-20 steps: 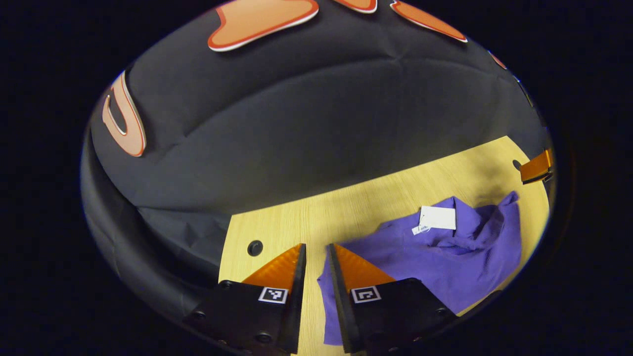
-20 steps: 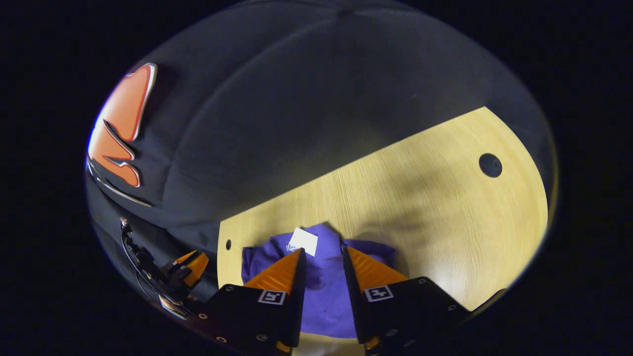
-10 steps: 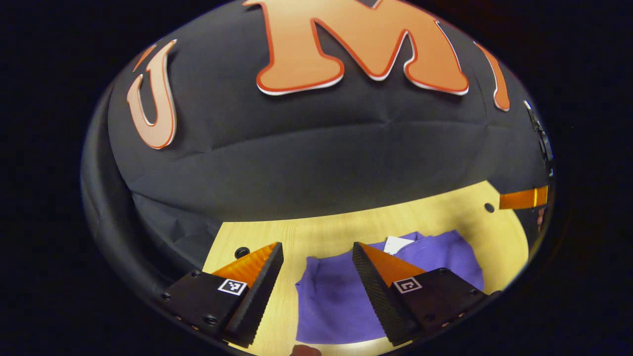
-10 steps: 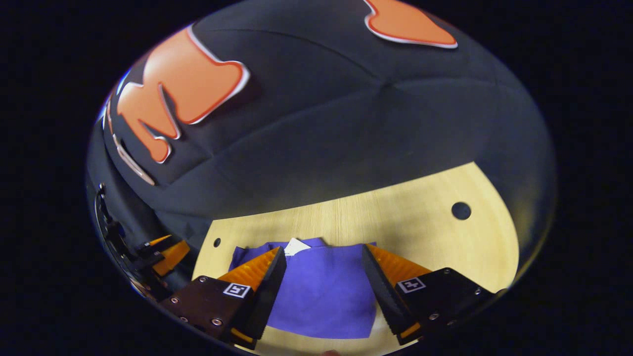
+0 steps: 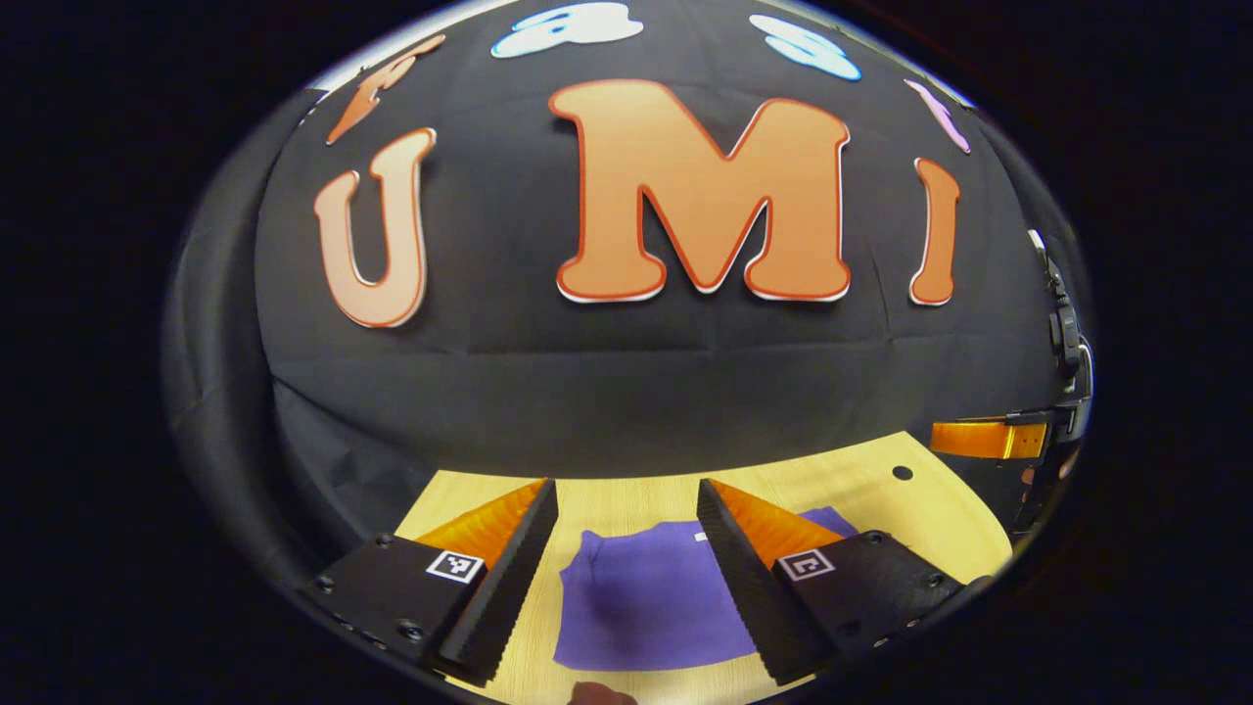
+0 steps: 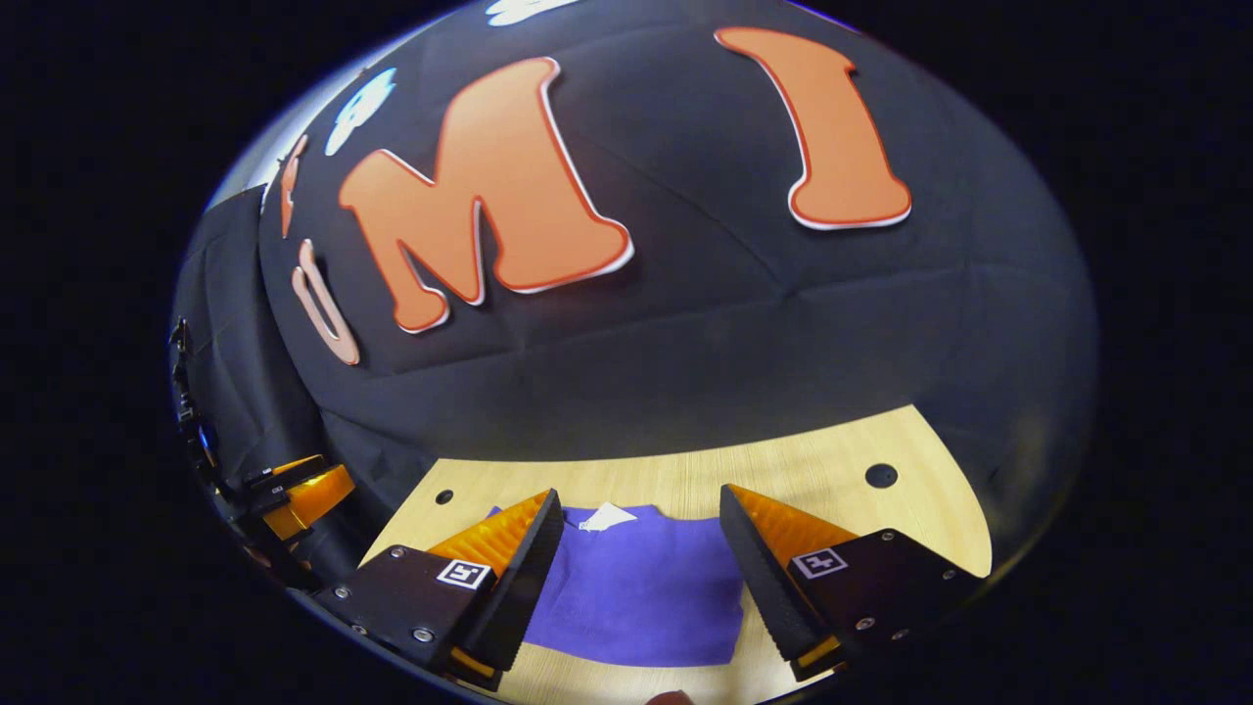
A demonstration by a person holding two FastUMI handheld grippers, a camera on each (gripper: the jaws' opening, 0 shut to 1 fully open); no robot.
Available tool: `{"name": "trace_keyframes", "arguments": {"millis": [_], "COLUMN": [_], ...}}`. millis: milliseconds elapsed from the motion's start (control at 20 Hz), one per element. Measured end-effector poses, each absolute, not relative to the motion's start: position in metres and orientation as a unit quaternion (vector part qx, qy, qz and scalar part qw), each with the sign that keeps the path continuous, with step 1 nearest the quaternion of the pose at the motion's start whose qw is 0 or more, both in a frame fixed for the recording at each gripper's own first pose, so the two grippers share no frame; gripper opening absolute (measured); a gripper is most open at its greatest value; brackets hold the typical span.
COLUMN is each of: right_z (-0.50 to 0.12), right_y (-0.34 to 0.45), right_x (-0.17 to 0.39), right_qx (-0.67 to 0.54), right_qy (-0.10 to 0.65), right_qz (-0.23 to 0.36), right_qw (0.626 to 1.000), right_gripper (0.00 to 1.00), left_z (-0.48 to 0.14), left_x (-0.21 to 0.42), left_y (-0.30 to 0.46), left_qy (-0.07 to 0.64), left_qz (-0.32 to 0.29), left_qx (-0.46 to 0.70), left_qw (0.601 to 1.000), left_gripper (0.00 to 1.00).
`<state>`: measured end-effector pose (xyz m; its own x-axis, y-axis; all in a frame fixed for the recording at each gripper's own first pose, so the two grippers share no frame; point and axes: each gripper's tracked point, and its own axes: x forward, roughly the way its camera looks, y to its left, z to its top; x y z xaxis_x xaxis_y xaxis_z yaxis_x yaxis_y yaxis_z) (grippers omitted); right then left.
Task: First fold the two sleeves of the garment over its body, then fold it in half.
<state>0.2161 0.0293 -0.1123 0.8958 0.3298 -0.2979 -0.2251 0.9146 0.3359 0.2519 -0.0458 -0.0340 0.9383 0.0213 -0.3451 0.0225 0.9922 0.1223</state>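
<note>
- wooden table (image 5: 626,494) sits against the black booth wall (image 5: 626,382)
- purple garment (image 6: 641,592) lies folded flat on it
- left gripper (image 5: 626,514) and right gripper (image 6: 641,519) hover above, fingers spread, holding nothing

— What carries everything here?

— A pale, wood-grained desk (image 5: 626,499) with a rounded far edge, standing against the black cloth wall. In the right gripper view the same desk (image 6: 803,460) shows a small dark round hole (image 6: 881,476) near its right corner and a smaller one (image 6: 445,496) near its left.

— And what lies on it?

— A purple garment (image 6: 641,592), folded flat into a compact, roughly rectangular shape, resting directly on the wood. A small white tag (image 6: 607,516) sits at its far edge. In the left gripper view the garment (image 5: 646,602) lies near the front edge.
</note>
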Motion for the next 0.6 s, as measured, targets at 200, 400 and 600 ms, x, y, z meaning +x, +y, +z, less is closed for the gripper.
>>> {"name": "trace_keyframes", "arguments": {"millis": [200, 400, 600], "right_z": [-0.080, -0.051, -0.034], "right_y": [0.039, 0.050, 0.059], "right_x": [0.187, 0.156, 0.126], "right_qx": [0.122, 0.112, 0.088], "right_qy": [0.137, 0.088, 0.057], "right_qz": [0.138, 0.140, 0.135], "right_qw": [0.973, 0.980, 0.985], "right_gripper": [0.95, 0.95, 1.00], "left_z": [0.019, 0.057, 0.058], "left_x": [0.217, 0.176, 0.144], "left_y": [-0.048, -0.055, -0.051], "left_qy": [0.095, 0.047, 0.032], "left_qz": [-0.015, -0.030, -0.023], "left_qx": [0.026, 0.032, 0.037], "left_qw": [0.995, 0.998, 0.999], "left_gripper": [0.93, 0.95, 0.95]}}
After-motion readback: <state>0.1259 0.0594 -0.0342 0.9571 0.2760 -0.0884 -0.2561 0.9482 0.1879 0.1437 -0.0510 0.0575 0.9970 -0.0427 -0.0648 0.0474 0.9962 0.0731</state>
